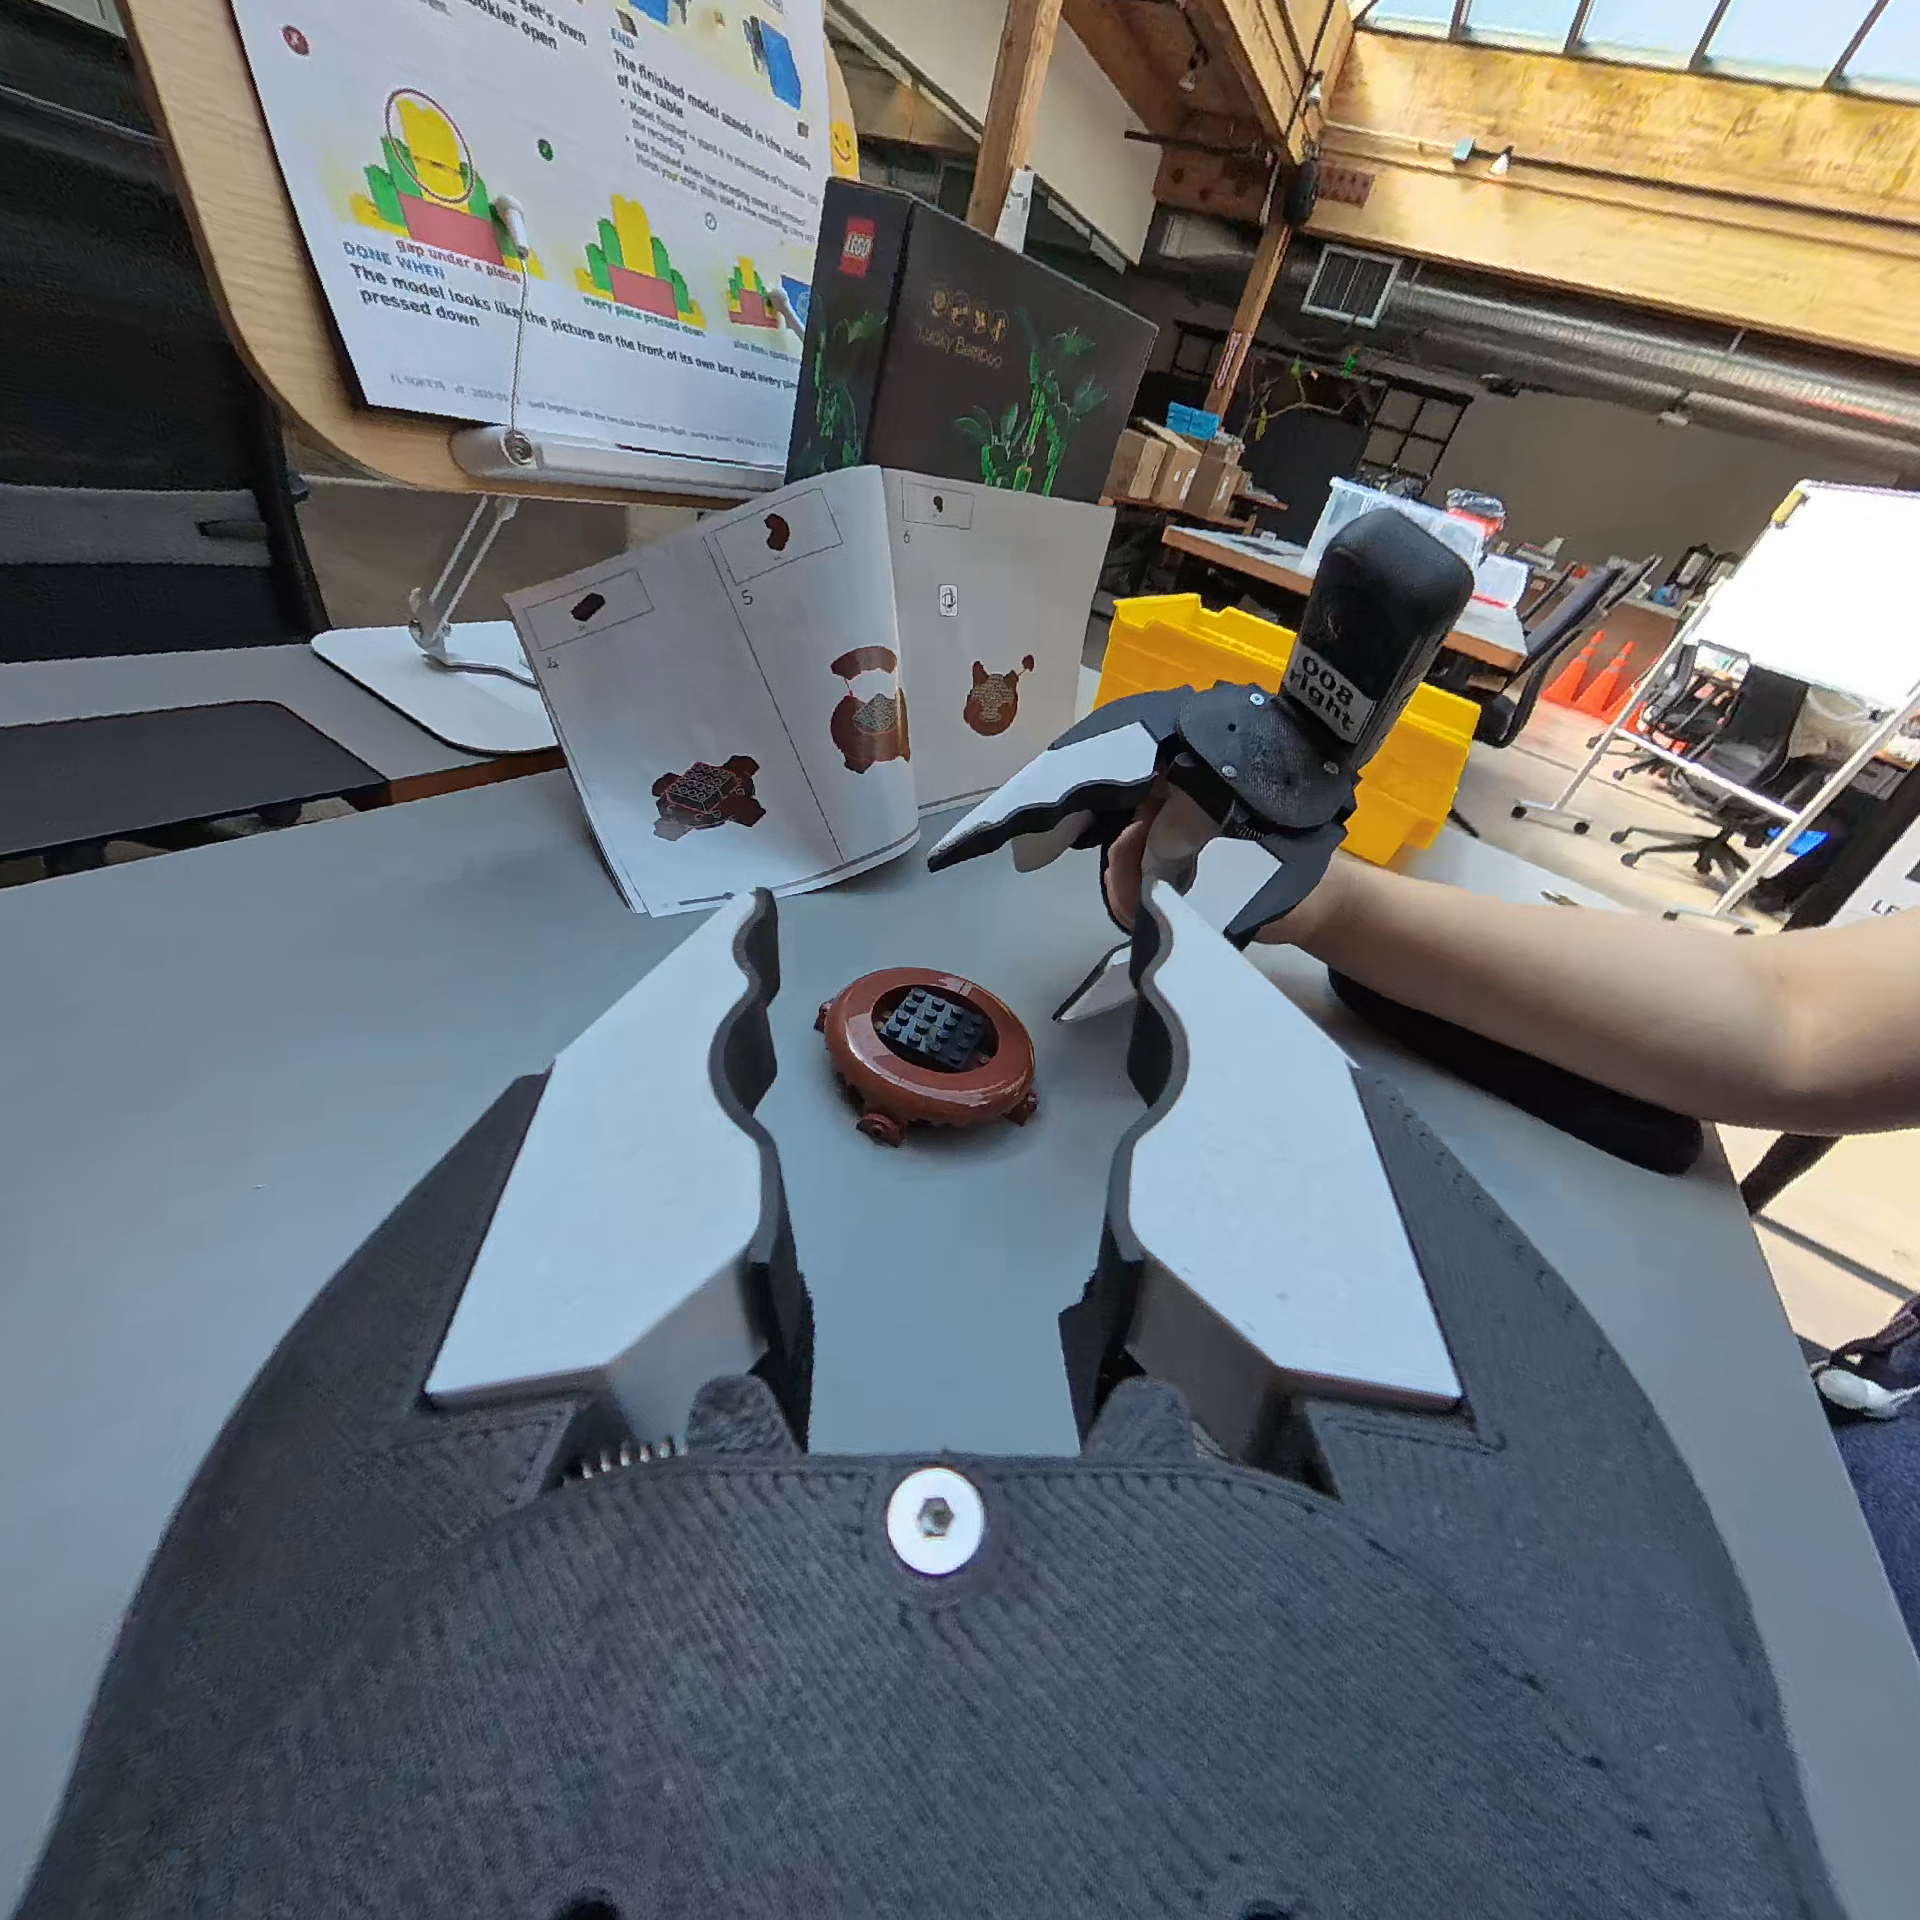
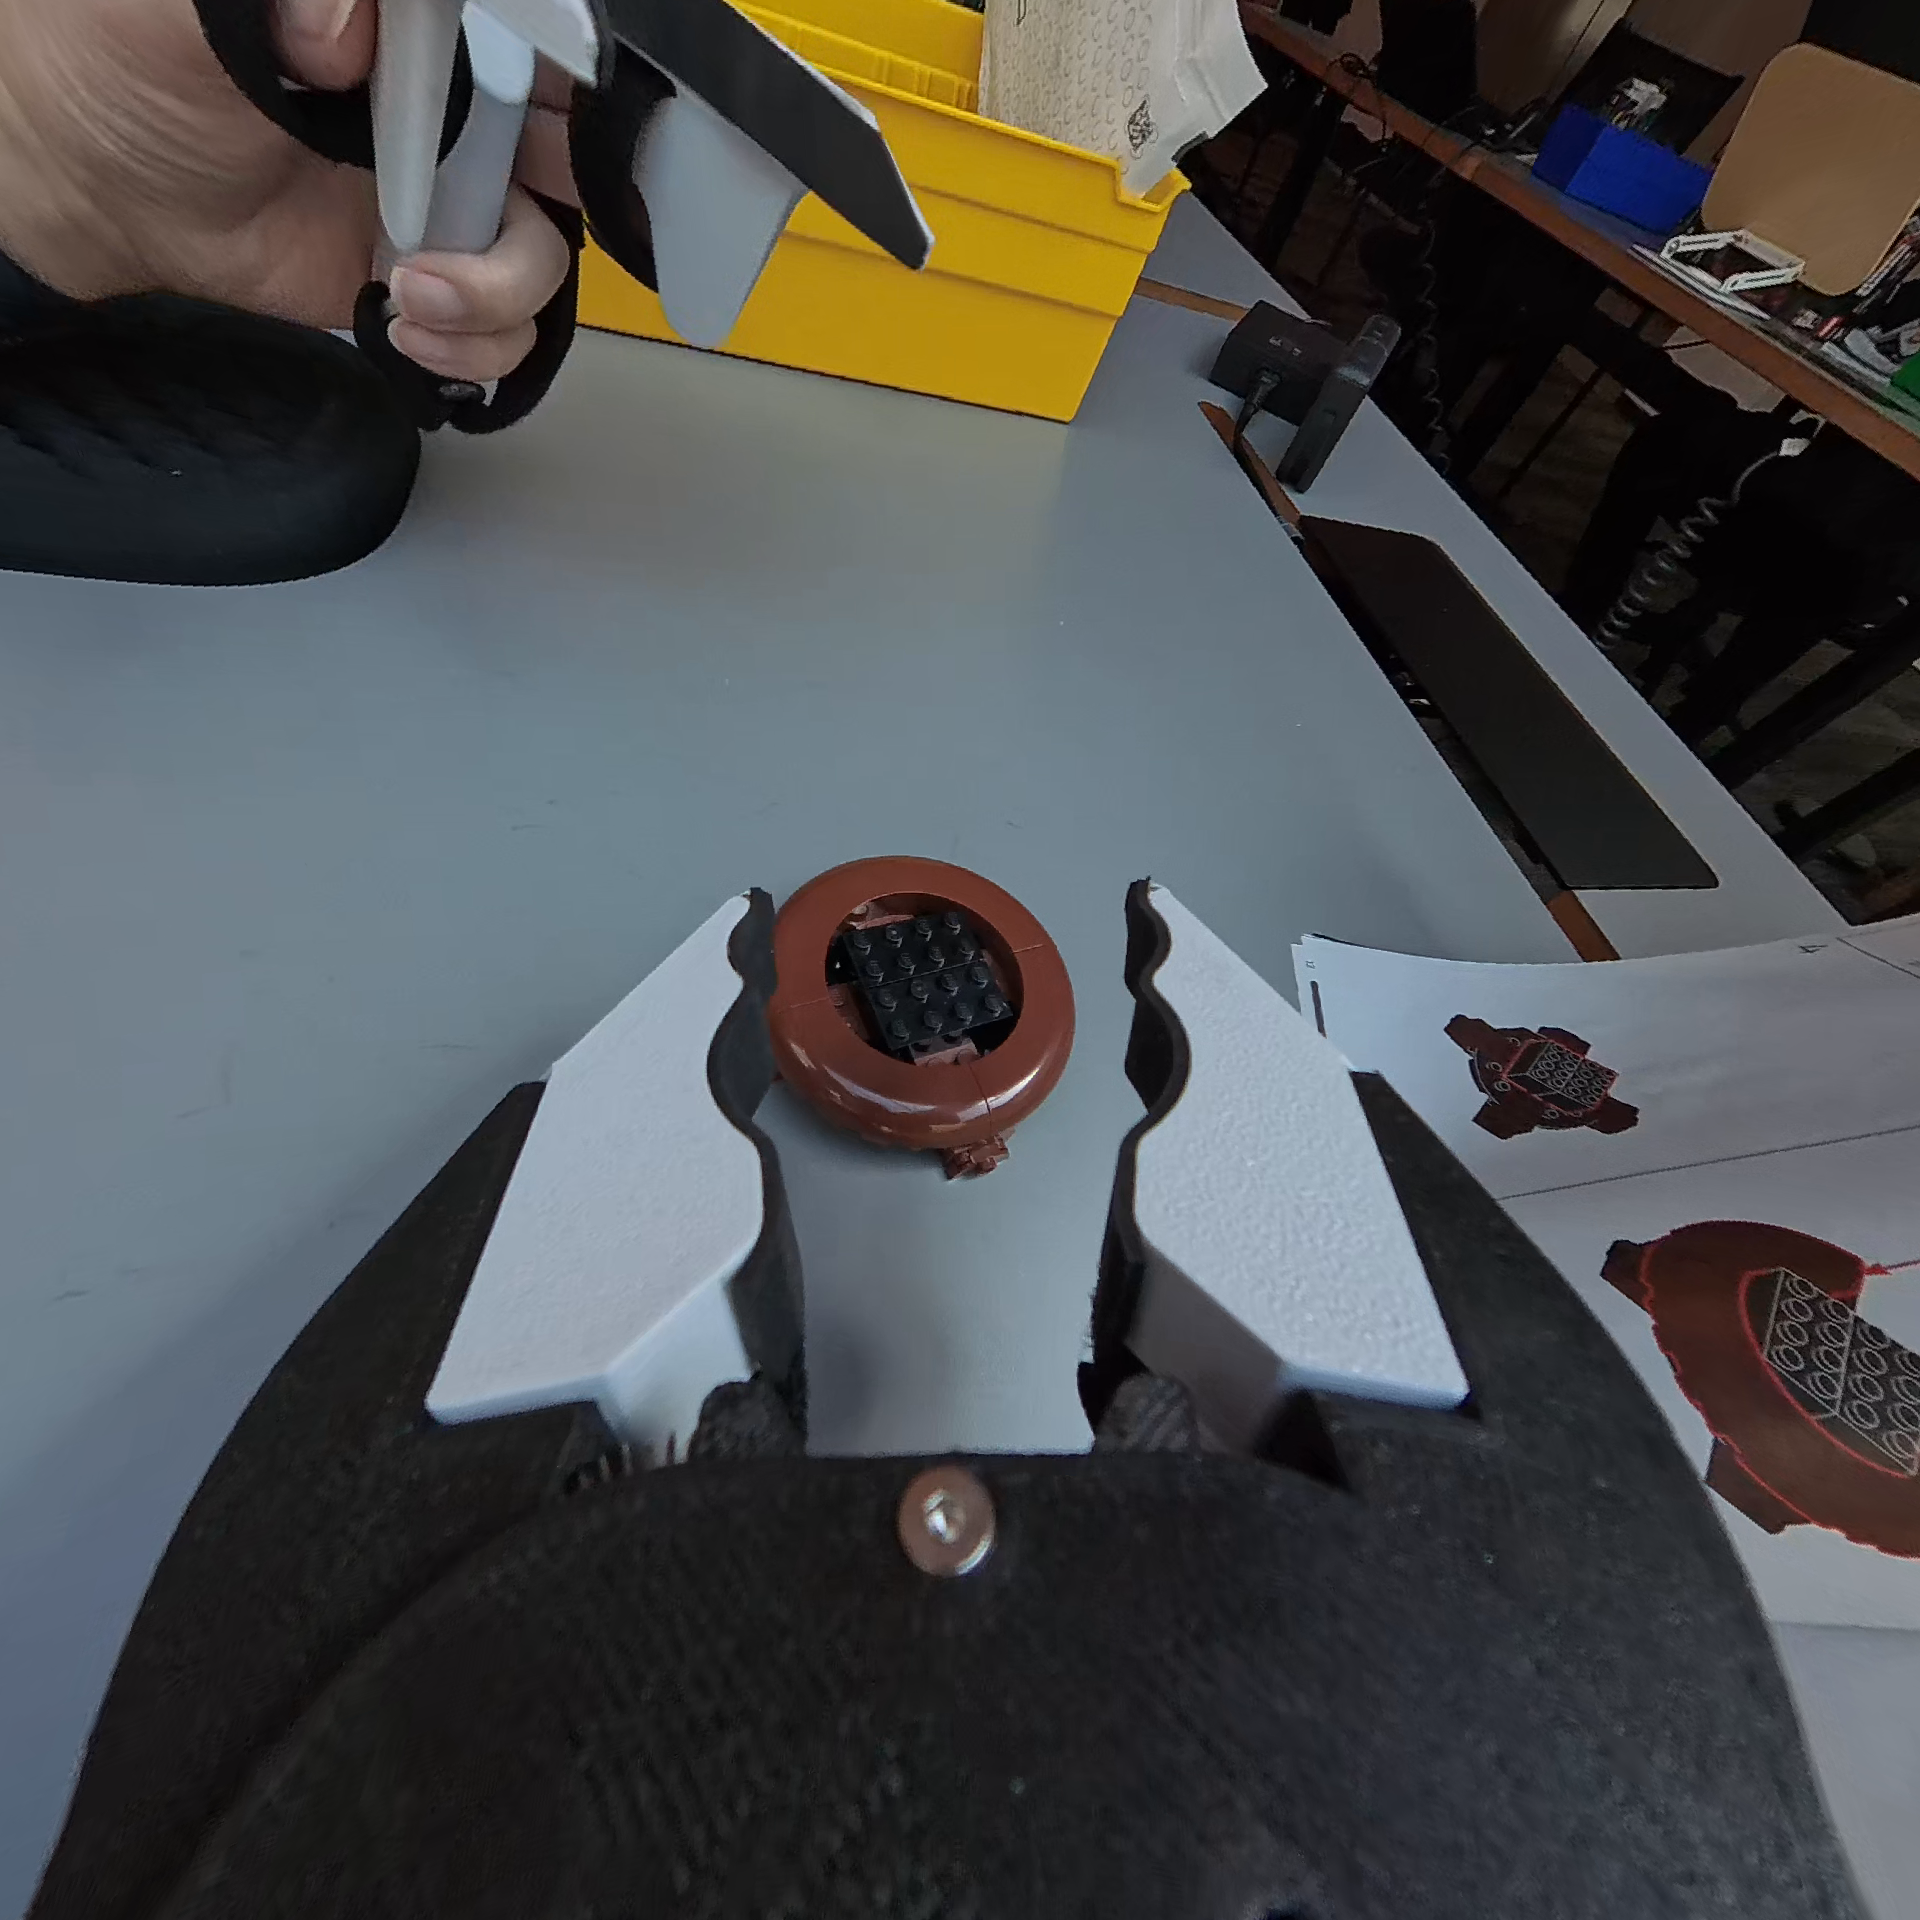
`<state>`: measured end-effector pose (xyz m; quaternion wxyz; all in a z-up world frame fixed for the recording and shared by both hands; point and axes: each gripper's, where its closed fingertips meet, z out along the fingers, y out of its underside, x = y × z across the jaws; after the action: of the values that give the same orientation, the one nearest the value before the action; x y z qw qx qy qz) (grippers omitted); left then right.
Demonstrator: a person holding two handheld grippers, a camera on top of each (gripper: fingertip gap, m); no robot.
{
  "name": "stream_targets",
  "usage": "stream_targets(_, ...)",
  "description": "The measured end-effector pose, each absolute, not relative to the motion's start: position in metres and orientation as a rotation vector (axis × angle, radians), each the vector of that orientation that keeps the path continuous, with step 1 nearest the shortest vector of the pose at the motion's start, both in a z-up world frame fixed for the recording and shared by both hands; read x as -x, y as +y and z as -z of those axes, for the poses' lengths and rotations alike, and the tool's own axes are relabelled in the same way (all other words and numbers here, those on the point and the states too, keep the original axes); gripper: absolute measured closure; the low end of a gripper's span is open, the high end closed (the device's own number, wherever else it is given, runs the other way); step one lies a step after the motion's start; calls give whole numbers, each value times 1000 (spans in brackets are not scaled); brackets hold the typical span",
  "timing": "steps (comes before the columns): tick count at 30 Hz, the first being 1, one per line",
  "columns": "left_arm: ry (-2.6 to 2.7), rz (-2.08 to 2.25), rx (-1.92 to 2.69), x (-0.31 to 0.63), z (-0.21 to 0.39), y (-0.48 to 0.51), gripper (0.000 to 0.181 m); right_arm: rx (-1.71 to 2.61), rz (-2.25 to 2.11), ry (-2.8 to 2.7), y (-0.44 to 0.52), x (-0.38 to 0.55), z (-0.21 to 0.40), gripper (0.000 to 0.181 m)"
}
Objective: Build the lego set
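Brown ring model (image 2: 920, 1003) on table (image 2: 520, 727), at 12 o'clock between right gripper (image 2: 940, 904) tips, nearer the 9 o'clock finger, right jaws spread, left gripper (image 1: 956, 914) spread, model ahead of it

Opposed wrist views, close, sharing brown ring model (image 1: 928, 1042) (image 2: 921, 1000)
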<state>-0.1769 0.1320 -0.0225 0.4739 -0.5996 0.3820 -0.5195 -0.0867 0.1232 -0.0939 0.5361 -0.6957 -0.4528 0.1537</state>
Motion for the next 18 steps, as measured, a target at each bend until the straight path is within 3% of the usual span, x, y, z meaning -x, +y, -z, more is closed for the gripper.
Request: stream_targets(18, 881, 1331, 1482, 178, 28, 140, 121, 1661, -320, -1106, 127, 84, 98, 114)
